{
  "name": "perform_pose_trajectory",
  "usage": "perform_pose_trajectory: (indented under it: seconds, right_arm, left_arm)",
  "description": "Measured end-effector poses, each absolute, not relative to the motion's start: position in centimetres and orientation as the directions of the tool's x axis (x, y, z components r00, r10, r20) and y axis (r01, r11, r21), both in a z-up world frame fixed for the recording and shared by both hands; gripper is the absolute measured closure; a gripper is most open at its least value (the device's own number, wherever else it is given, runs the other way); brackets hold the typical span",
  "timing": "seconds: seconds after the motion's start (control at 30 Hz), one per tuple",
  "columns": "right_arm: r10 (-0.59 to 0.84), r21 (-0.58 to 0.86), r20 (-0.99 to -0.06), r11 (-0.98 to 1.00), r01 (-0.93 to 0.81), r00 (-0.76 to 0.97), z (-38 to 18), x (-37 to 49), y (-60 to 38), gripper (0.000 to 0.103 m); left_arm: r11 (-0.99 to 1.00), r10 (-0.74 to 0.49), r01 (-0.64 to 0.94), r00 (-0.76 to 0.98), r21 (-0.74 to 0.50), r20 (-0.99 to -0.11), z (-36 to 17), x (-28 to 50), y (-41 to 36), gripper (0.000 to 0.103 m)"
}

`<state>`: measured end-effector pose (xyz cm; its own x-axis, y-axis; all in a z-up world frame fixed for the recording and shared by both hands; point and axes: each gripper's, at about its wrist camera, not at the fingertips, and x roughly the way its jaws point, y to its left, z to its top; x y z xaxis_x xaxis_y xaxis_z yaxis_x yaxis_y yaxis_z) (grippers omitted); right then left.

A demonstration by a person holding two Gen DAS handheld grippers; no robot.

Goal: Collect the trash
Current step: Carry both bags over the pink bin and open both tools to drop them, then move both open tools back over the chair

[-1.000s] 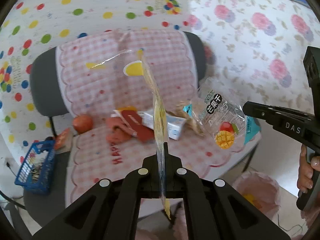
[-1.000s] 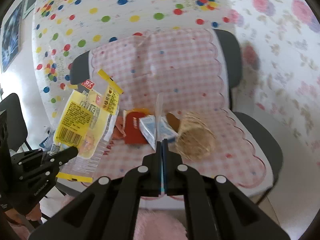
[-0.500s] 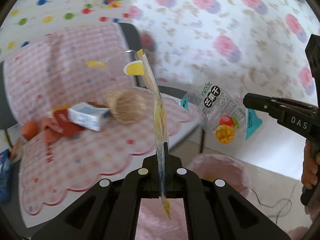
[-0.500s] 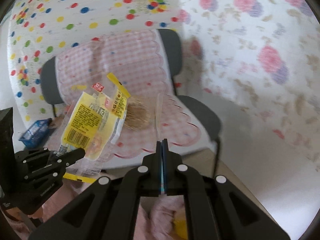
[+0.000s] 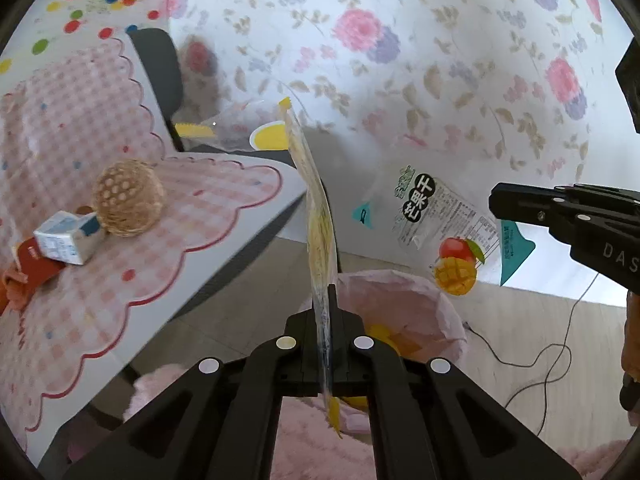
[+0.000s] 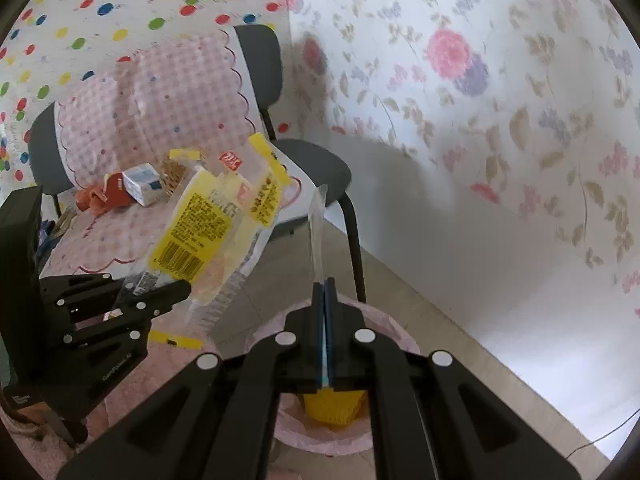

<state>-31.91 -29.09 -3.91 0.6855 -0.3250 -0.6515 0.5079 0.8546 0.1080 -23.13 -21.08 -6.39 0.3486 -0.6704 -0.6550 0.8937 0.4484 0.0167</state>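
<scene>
My left gripper [image 5: 326, 308] is shut on a yellow and clear food wrapper [image 5: 316, 208], seen edge-on; the same wrapper shows flat in the right wrist view [image 6: 212, 224]. My right gripper [image 6: 325, 292] is shut on a clear dried-mango bag [image 6: 317, 236], edge-on here and flat in the left wrist view [image 5: 436, 224]. Both grippers hang above a bin lined with a pink bag [image 5: 432, 300], [image 6: 392, 332], which holds yellow trash [image 6: 332, 404].
A grey chair with a pink checked cover [image 5: 132, 264] stands left. On it lie a woven ball [image 5: 128, 198], a small white carton [image 5: 64, 238] and red and orange items [image 5: 28, 260]. A black cable [image 5: 532, 344] runs over the floor. A floral wall stands behind.
Both grippers have swung right, away from the chair, carrying their wrappers. The pink-lined bin has come into view right under them.
</scene>
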Motion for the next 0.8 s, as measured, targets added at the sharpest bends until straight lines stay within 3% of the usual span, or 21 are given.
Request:
perform_pose_trajectory:
  seconds: [0.23, 0.33, 0.47, 0.53, 0.8]
  right_arm:
    - [-0.299, 0.134, -0.685, 0.845, 0.518, 0.664, -5.8, -31.0, -30.7, 0.102]
    - [-0.279, 0.163, -0.694, 0.837, 0.522, 0.663, -6.5, -30.6, -31.4, 0.101]
    - [-0.270, 0.185, -0.702, 0.824, 0.535, 0.659, -7.2, -30.3, -32.0, 0.097]
    - [-0.265, 0.193, -0.705, 0.821, 0.537, 0.658, -7.4, -30.2, -32.1, 0.093]
    - [-0.276, 0.203, -0.669, 0.826, 0.526, 0.690, -5.3, -30.7, -32.2, 0.093]
  left_arm:
    - [0.434, -0.654, 0.901, 0.317, 0.002, -0.687, -7.2, -22.4, -23.0, 0.101]
    - [0.442, -0.645, 0.897, 0.301, -0.022, -0.702, -7.4, -21.6, -23.9, 0.093]
    - [0.471, -0.639, 0.880, 0.295, -0.058, -0.710, -7.7, -20.5, -24.0, 0.071]
    - [0.484, -0.639, 0.872, 0.296, -0.072, -0.710, -7.6, -20.1, -23.7, 0.070]
    - [0.611, -0.606, 0.786, 0.391, -0.092, -0.693, -5.6, -18.1, -18.5, 0.065]
